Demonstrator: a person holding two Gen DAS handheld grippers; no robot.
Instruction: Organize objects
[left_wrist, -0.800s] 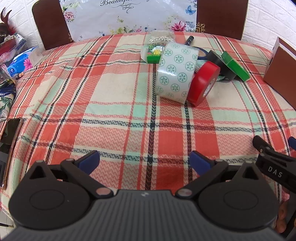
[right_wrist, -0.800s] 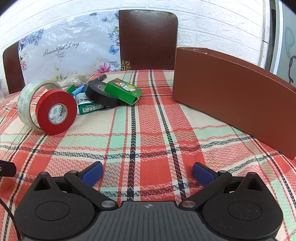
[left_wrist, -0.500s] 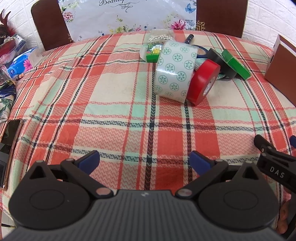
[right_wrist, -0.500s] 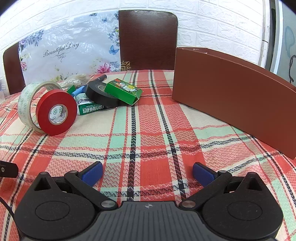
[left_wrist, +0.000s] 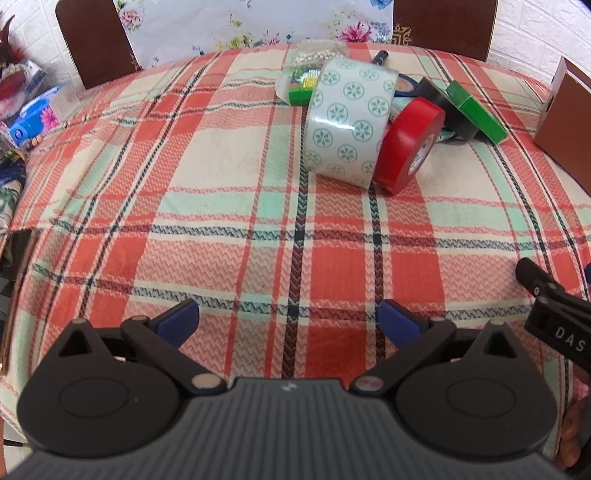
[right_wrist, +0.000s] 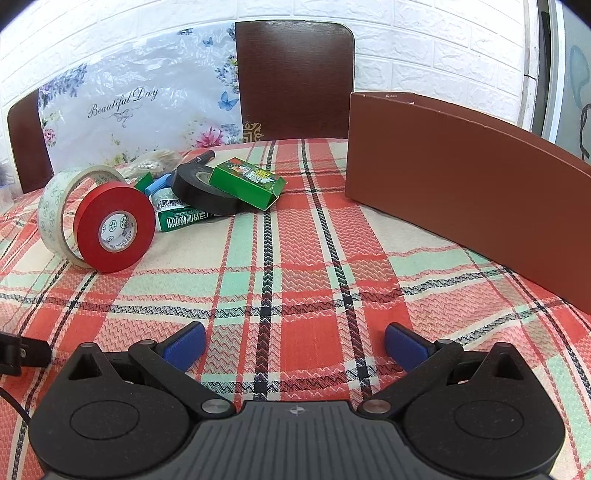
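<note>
Tongs of both units are standing wide apart with nothing between them: left gripper and right gripper are hovering low over the near part of the plaid tablecloth, blue fingertips spread. Beyond them, well apart from either tool, the clutter is sitting at the far middle of the table. A patterned packing tape roll is standing on edge, with a red tape roll leaning against its right side, touching. Just behind, a black tape roll is lying tilted, and a green box is resting across its top. A second green carton is lying partly under the black roll. A brown open box is standing at the far right, apart from the pile.
</note>
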